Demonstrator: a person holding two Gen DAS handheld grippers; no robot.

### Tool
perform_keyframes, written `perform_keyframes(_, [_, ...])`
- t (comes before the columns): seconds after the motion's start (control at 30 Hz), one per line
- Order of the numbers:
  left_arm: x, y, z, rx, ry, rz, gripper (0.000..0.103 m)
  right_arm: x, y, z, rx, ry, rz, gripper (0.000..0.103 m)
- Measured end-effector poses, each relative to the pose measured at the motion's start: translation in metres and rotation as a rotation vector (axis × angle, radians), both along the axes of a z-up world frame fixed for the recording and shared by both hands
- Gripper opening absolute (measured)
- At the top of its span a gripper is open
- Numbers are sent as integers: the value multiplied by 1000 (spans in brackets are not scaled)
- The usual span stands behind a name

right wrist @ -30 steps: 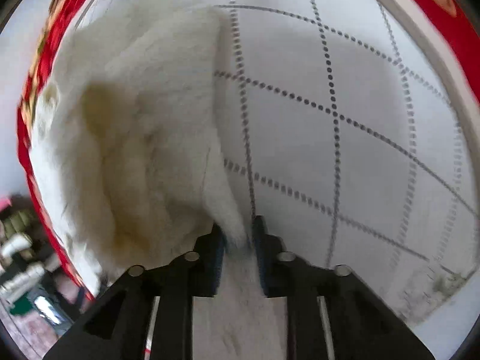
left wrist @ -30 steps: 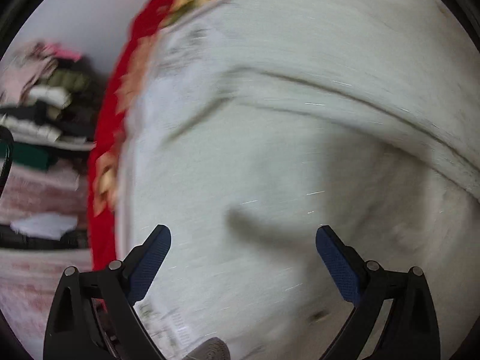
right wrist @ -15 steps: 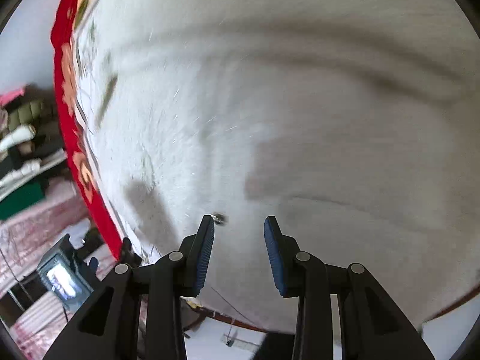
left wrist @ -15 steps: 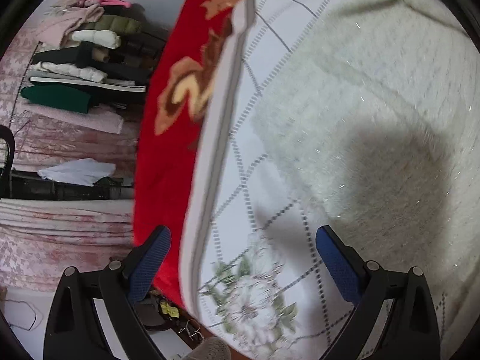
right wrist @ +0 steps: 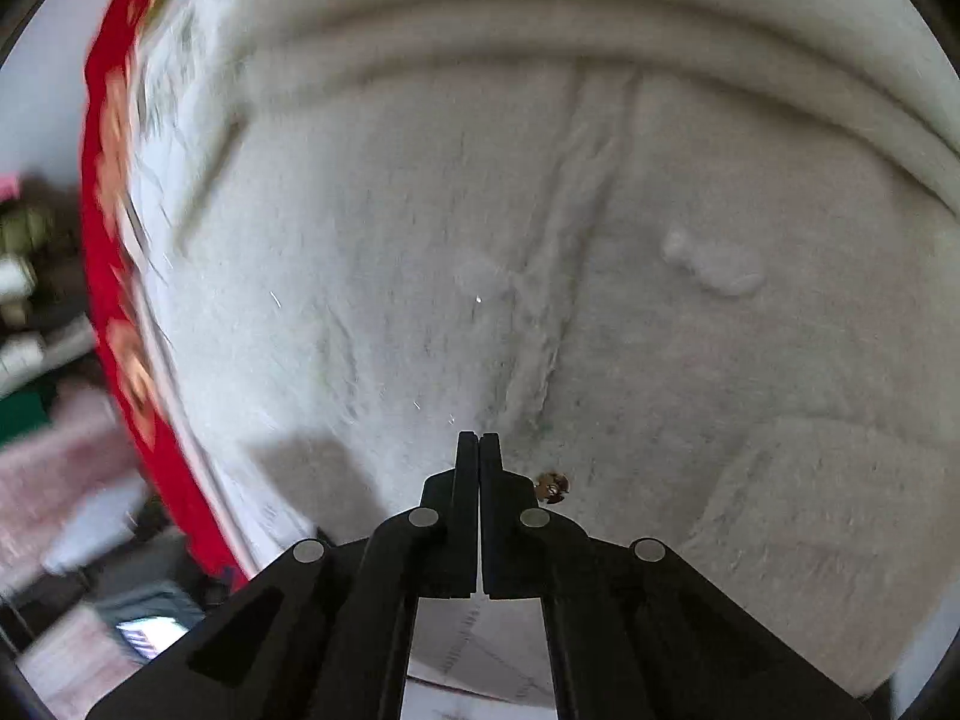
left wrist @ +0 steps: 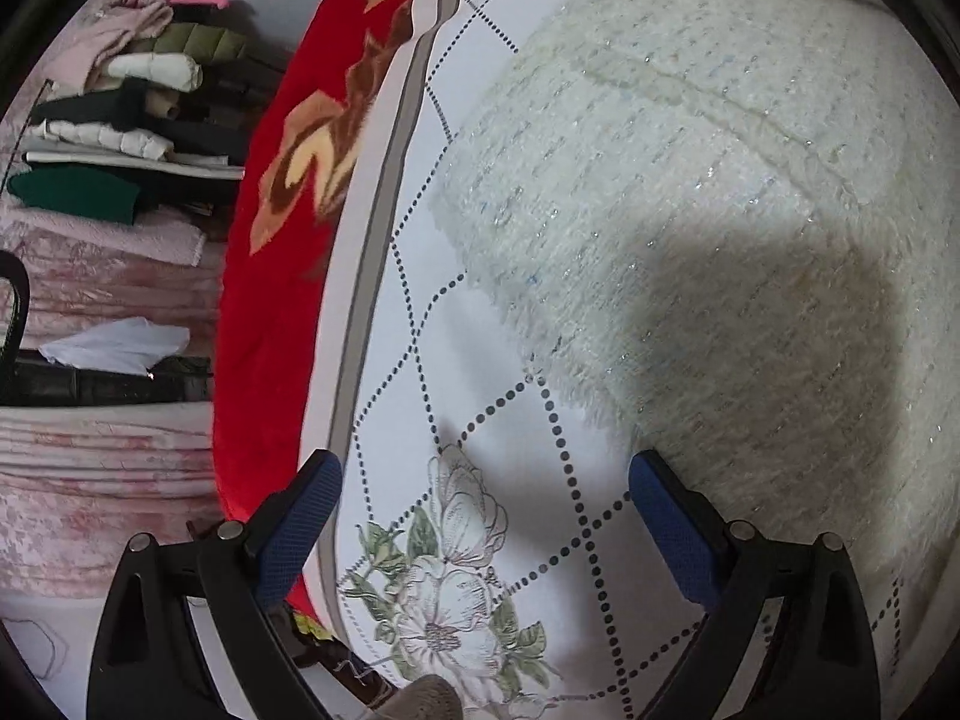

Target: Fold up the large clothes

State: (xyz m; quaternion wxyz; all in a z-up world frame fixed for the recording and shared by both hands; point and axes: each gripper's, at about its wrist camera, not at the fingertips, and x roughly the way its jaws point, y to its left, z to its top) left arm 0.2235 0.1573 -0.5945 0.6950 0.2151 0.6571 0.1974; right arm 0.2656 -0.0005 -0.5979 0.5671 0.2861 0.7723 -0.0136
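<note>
Fluffy white fabric, a large knitted garment (left wrist: 690, 228) flecked with glittery thread, lay spread over a bed (left wrist: 480, 420) covered by a white sheet quilted in dotted diamond lines and printed with a pale flower. In the left wrist view the garment filled the upper right, its fuzzy edge crossing the sheet diagonally. A red blanket (left wrist: 270, 300) with orange and cream flowers hung down the bed's side at left. Beyond it, a stack of folded clothes (left wrist: 120, 132) in pink, olive, white, black and green sat on pink patterned fabric.

The left claw (left wrist: 486, 516) stood wide open with blue pads, holding nothing; one pad hovered over the bed's edge, the other sat by the garment's hem.

In the blurred right wrist view, the garment (right wrist: 600, 240) covered almost the whole frame, showing a raised seam down its middle and a thick rolled fold across the top. The right claw (right wrist: 480, 456) had just been closing and its jaws were pressed fully together with no cloth between them, poised above the garment. A small brown button-like item (right wrist: 552, 487) showed just beside it.
</note>
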Motion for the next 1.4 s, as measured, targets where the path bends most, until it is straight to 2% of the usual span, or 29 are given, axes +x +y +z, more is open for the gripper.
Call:
perform_keyframes(0.07, [0, -3, 14, -13, -24, -4, 98, 4, -2, -6, 57, 13, -9, 0])
perform_keyframes(0.13, [1, -10, 32, -11, -66, -28, 98, 2, -15, 12, 76, -25, 8, 8])
perform_keyframes(0.2, [3, -25, 53, -13, -111, -54, 98, -6, -38, 32, 50, -63, 14, 48])
perform_keyframes(0.27, [3, -46, 70, -10, -150, -79, 98, -13, -72, 52, 25, -104, -1, 61])
perform_keyframes(0.33, [3, -73, 82, -7, -185, -115, 99, -21, -104, 67, -18, -112, -14, 61])
perform_keyframes(0.4, [1, -98, 86, 3, -195, -151, 99, -27, -157, 71, -44, -106, -45, 61])
perform_keyframes(0.47, [-4, -125, 88, 4, -195, -170, 99, -31, -186, 70, -70, -96, -64, 61])
perform_keyframes(0.57, [-19, -170, 88, 15, -183, -184, 99, -45, -268, 64, -119, -88, -51, 61])
perform_keyframes(0.6, [-27, -187, 87, 42, -179, -200, 99, -50, -285, 61, -135, -88, -37, 61])
perform_keyframes(0.77, [-78, -278, 82, 121, -103, -256, 99, -66, -362, 49, -146, -54, 32, 61])
perform_keyframes(0.97, [-139, -361, 82, 80, -6, -322, 99, -86, -447, 41, -155, -27, 81, 61])
perform_keyframes(1.07, [-153, -394, 62, 85, 29, -368, 99, -92, -476, 33, -149, 0, 69, 61])
perform_keyframes(1.13, [-153, -407, 38, 127, 64, -378, 99, -93, -491, 28, -144, 8, 66, 61])
perform_keyframes(1.2, [-143, -408, 8, 233, 83, -364, 99, -91, -500, 23, -143, 8, 67, 61])
perform_keyframes(1.27, [-124, -392, -15, 342, 76, -311, 99, -87, -506, 18, -137, 0, 64, 61])
perform_keyframes(1.33, [-107, -375, -26, 370, 80, -256, 101, -80, -514, 13, -91, -38, 41, 61])
perform_keyframes(1.4, [-86, -358, -26, 375, 48, -197, 101, -73, -531, 12, -33, -90, 19, 61])
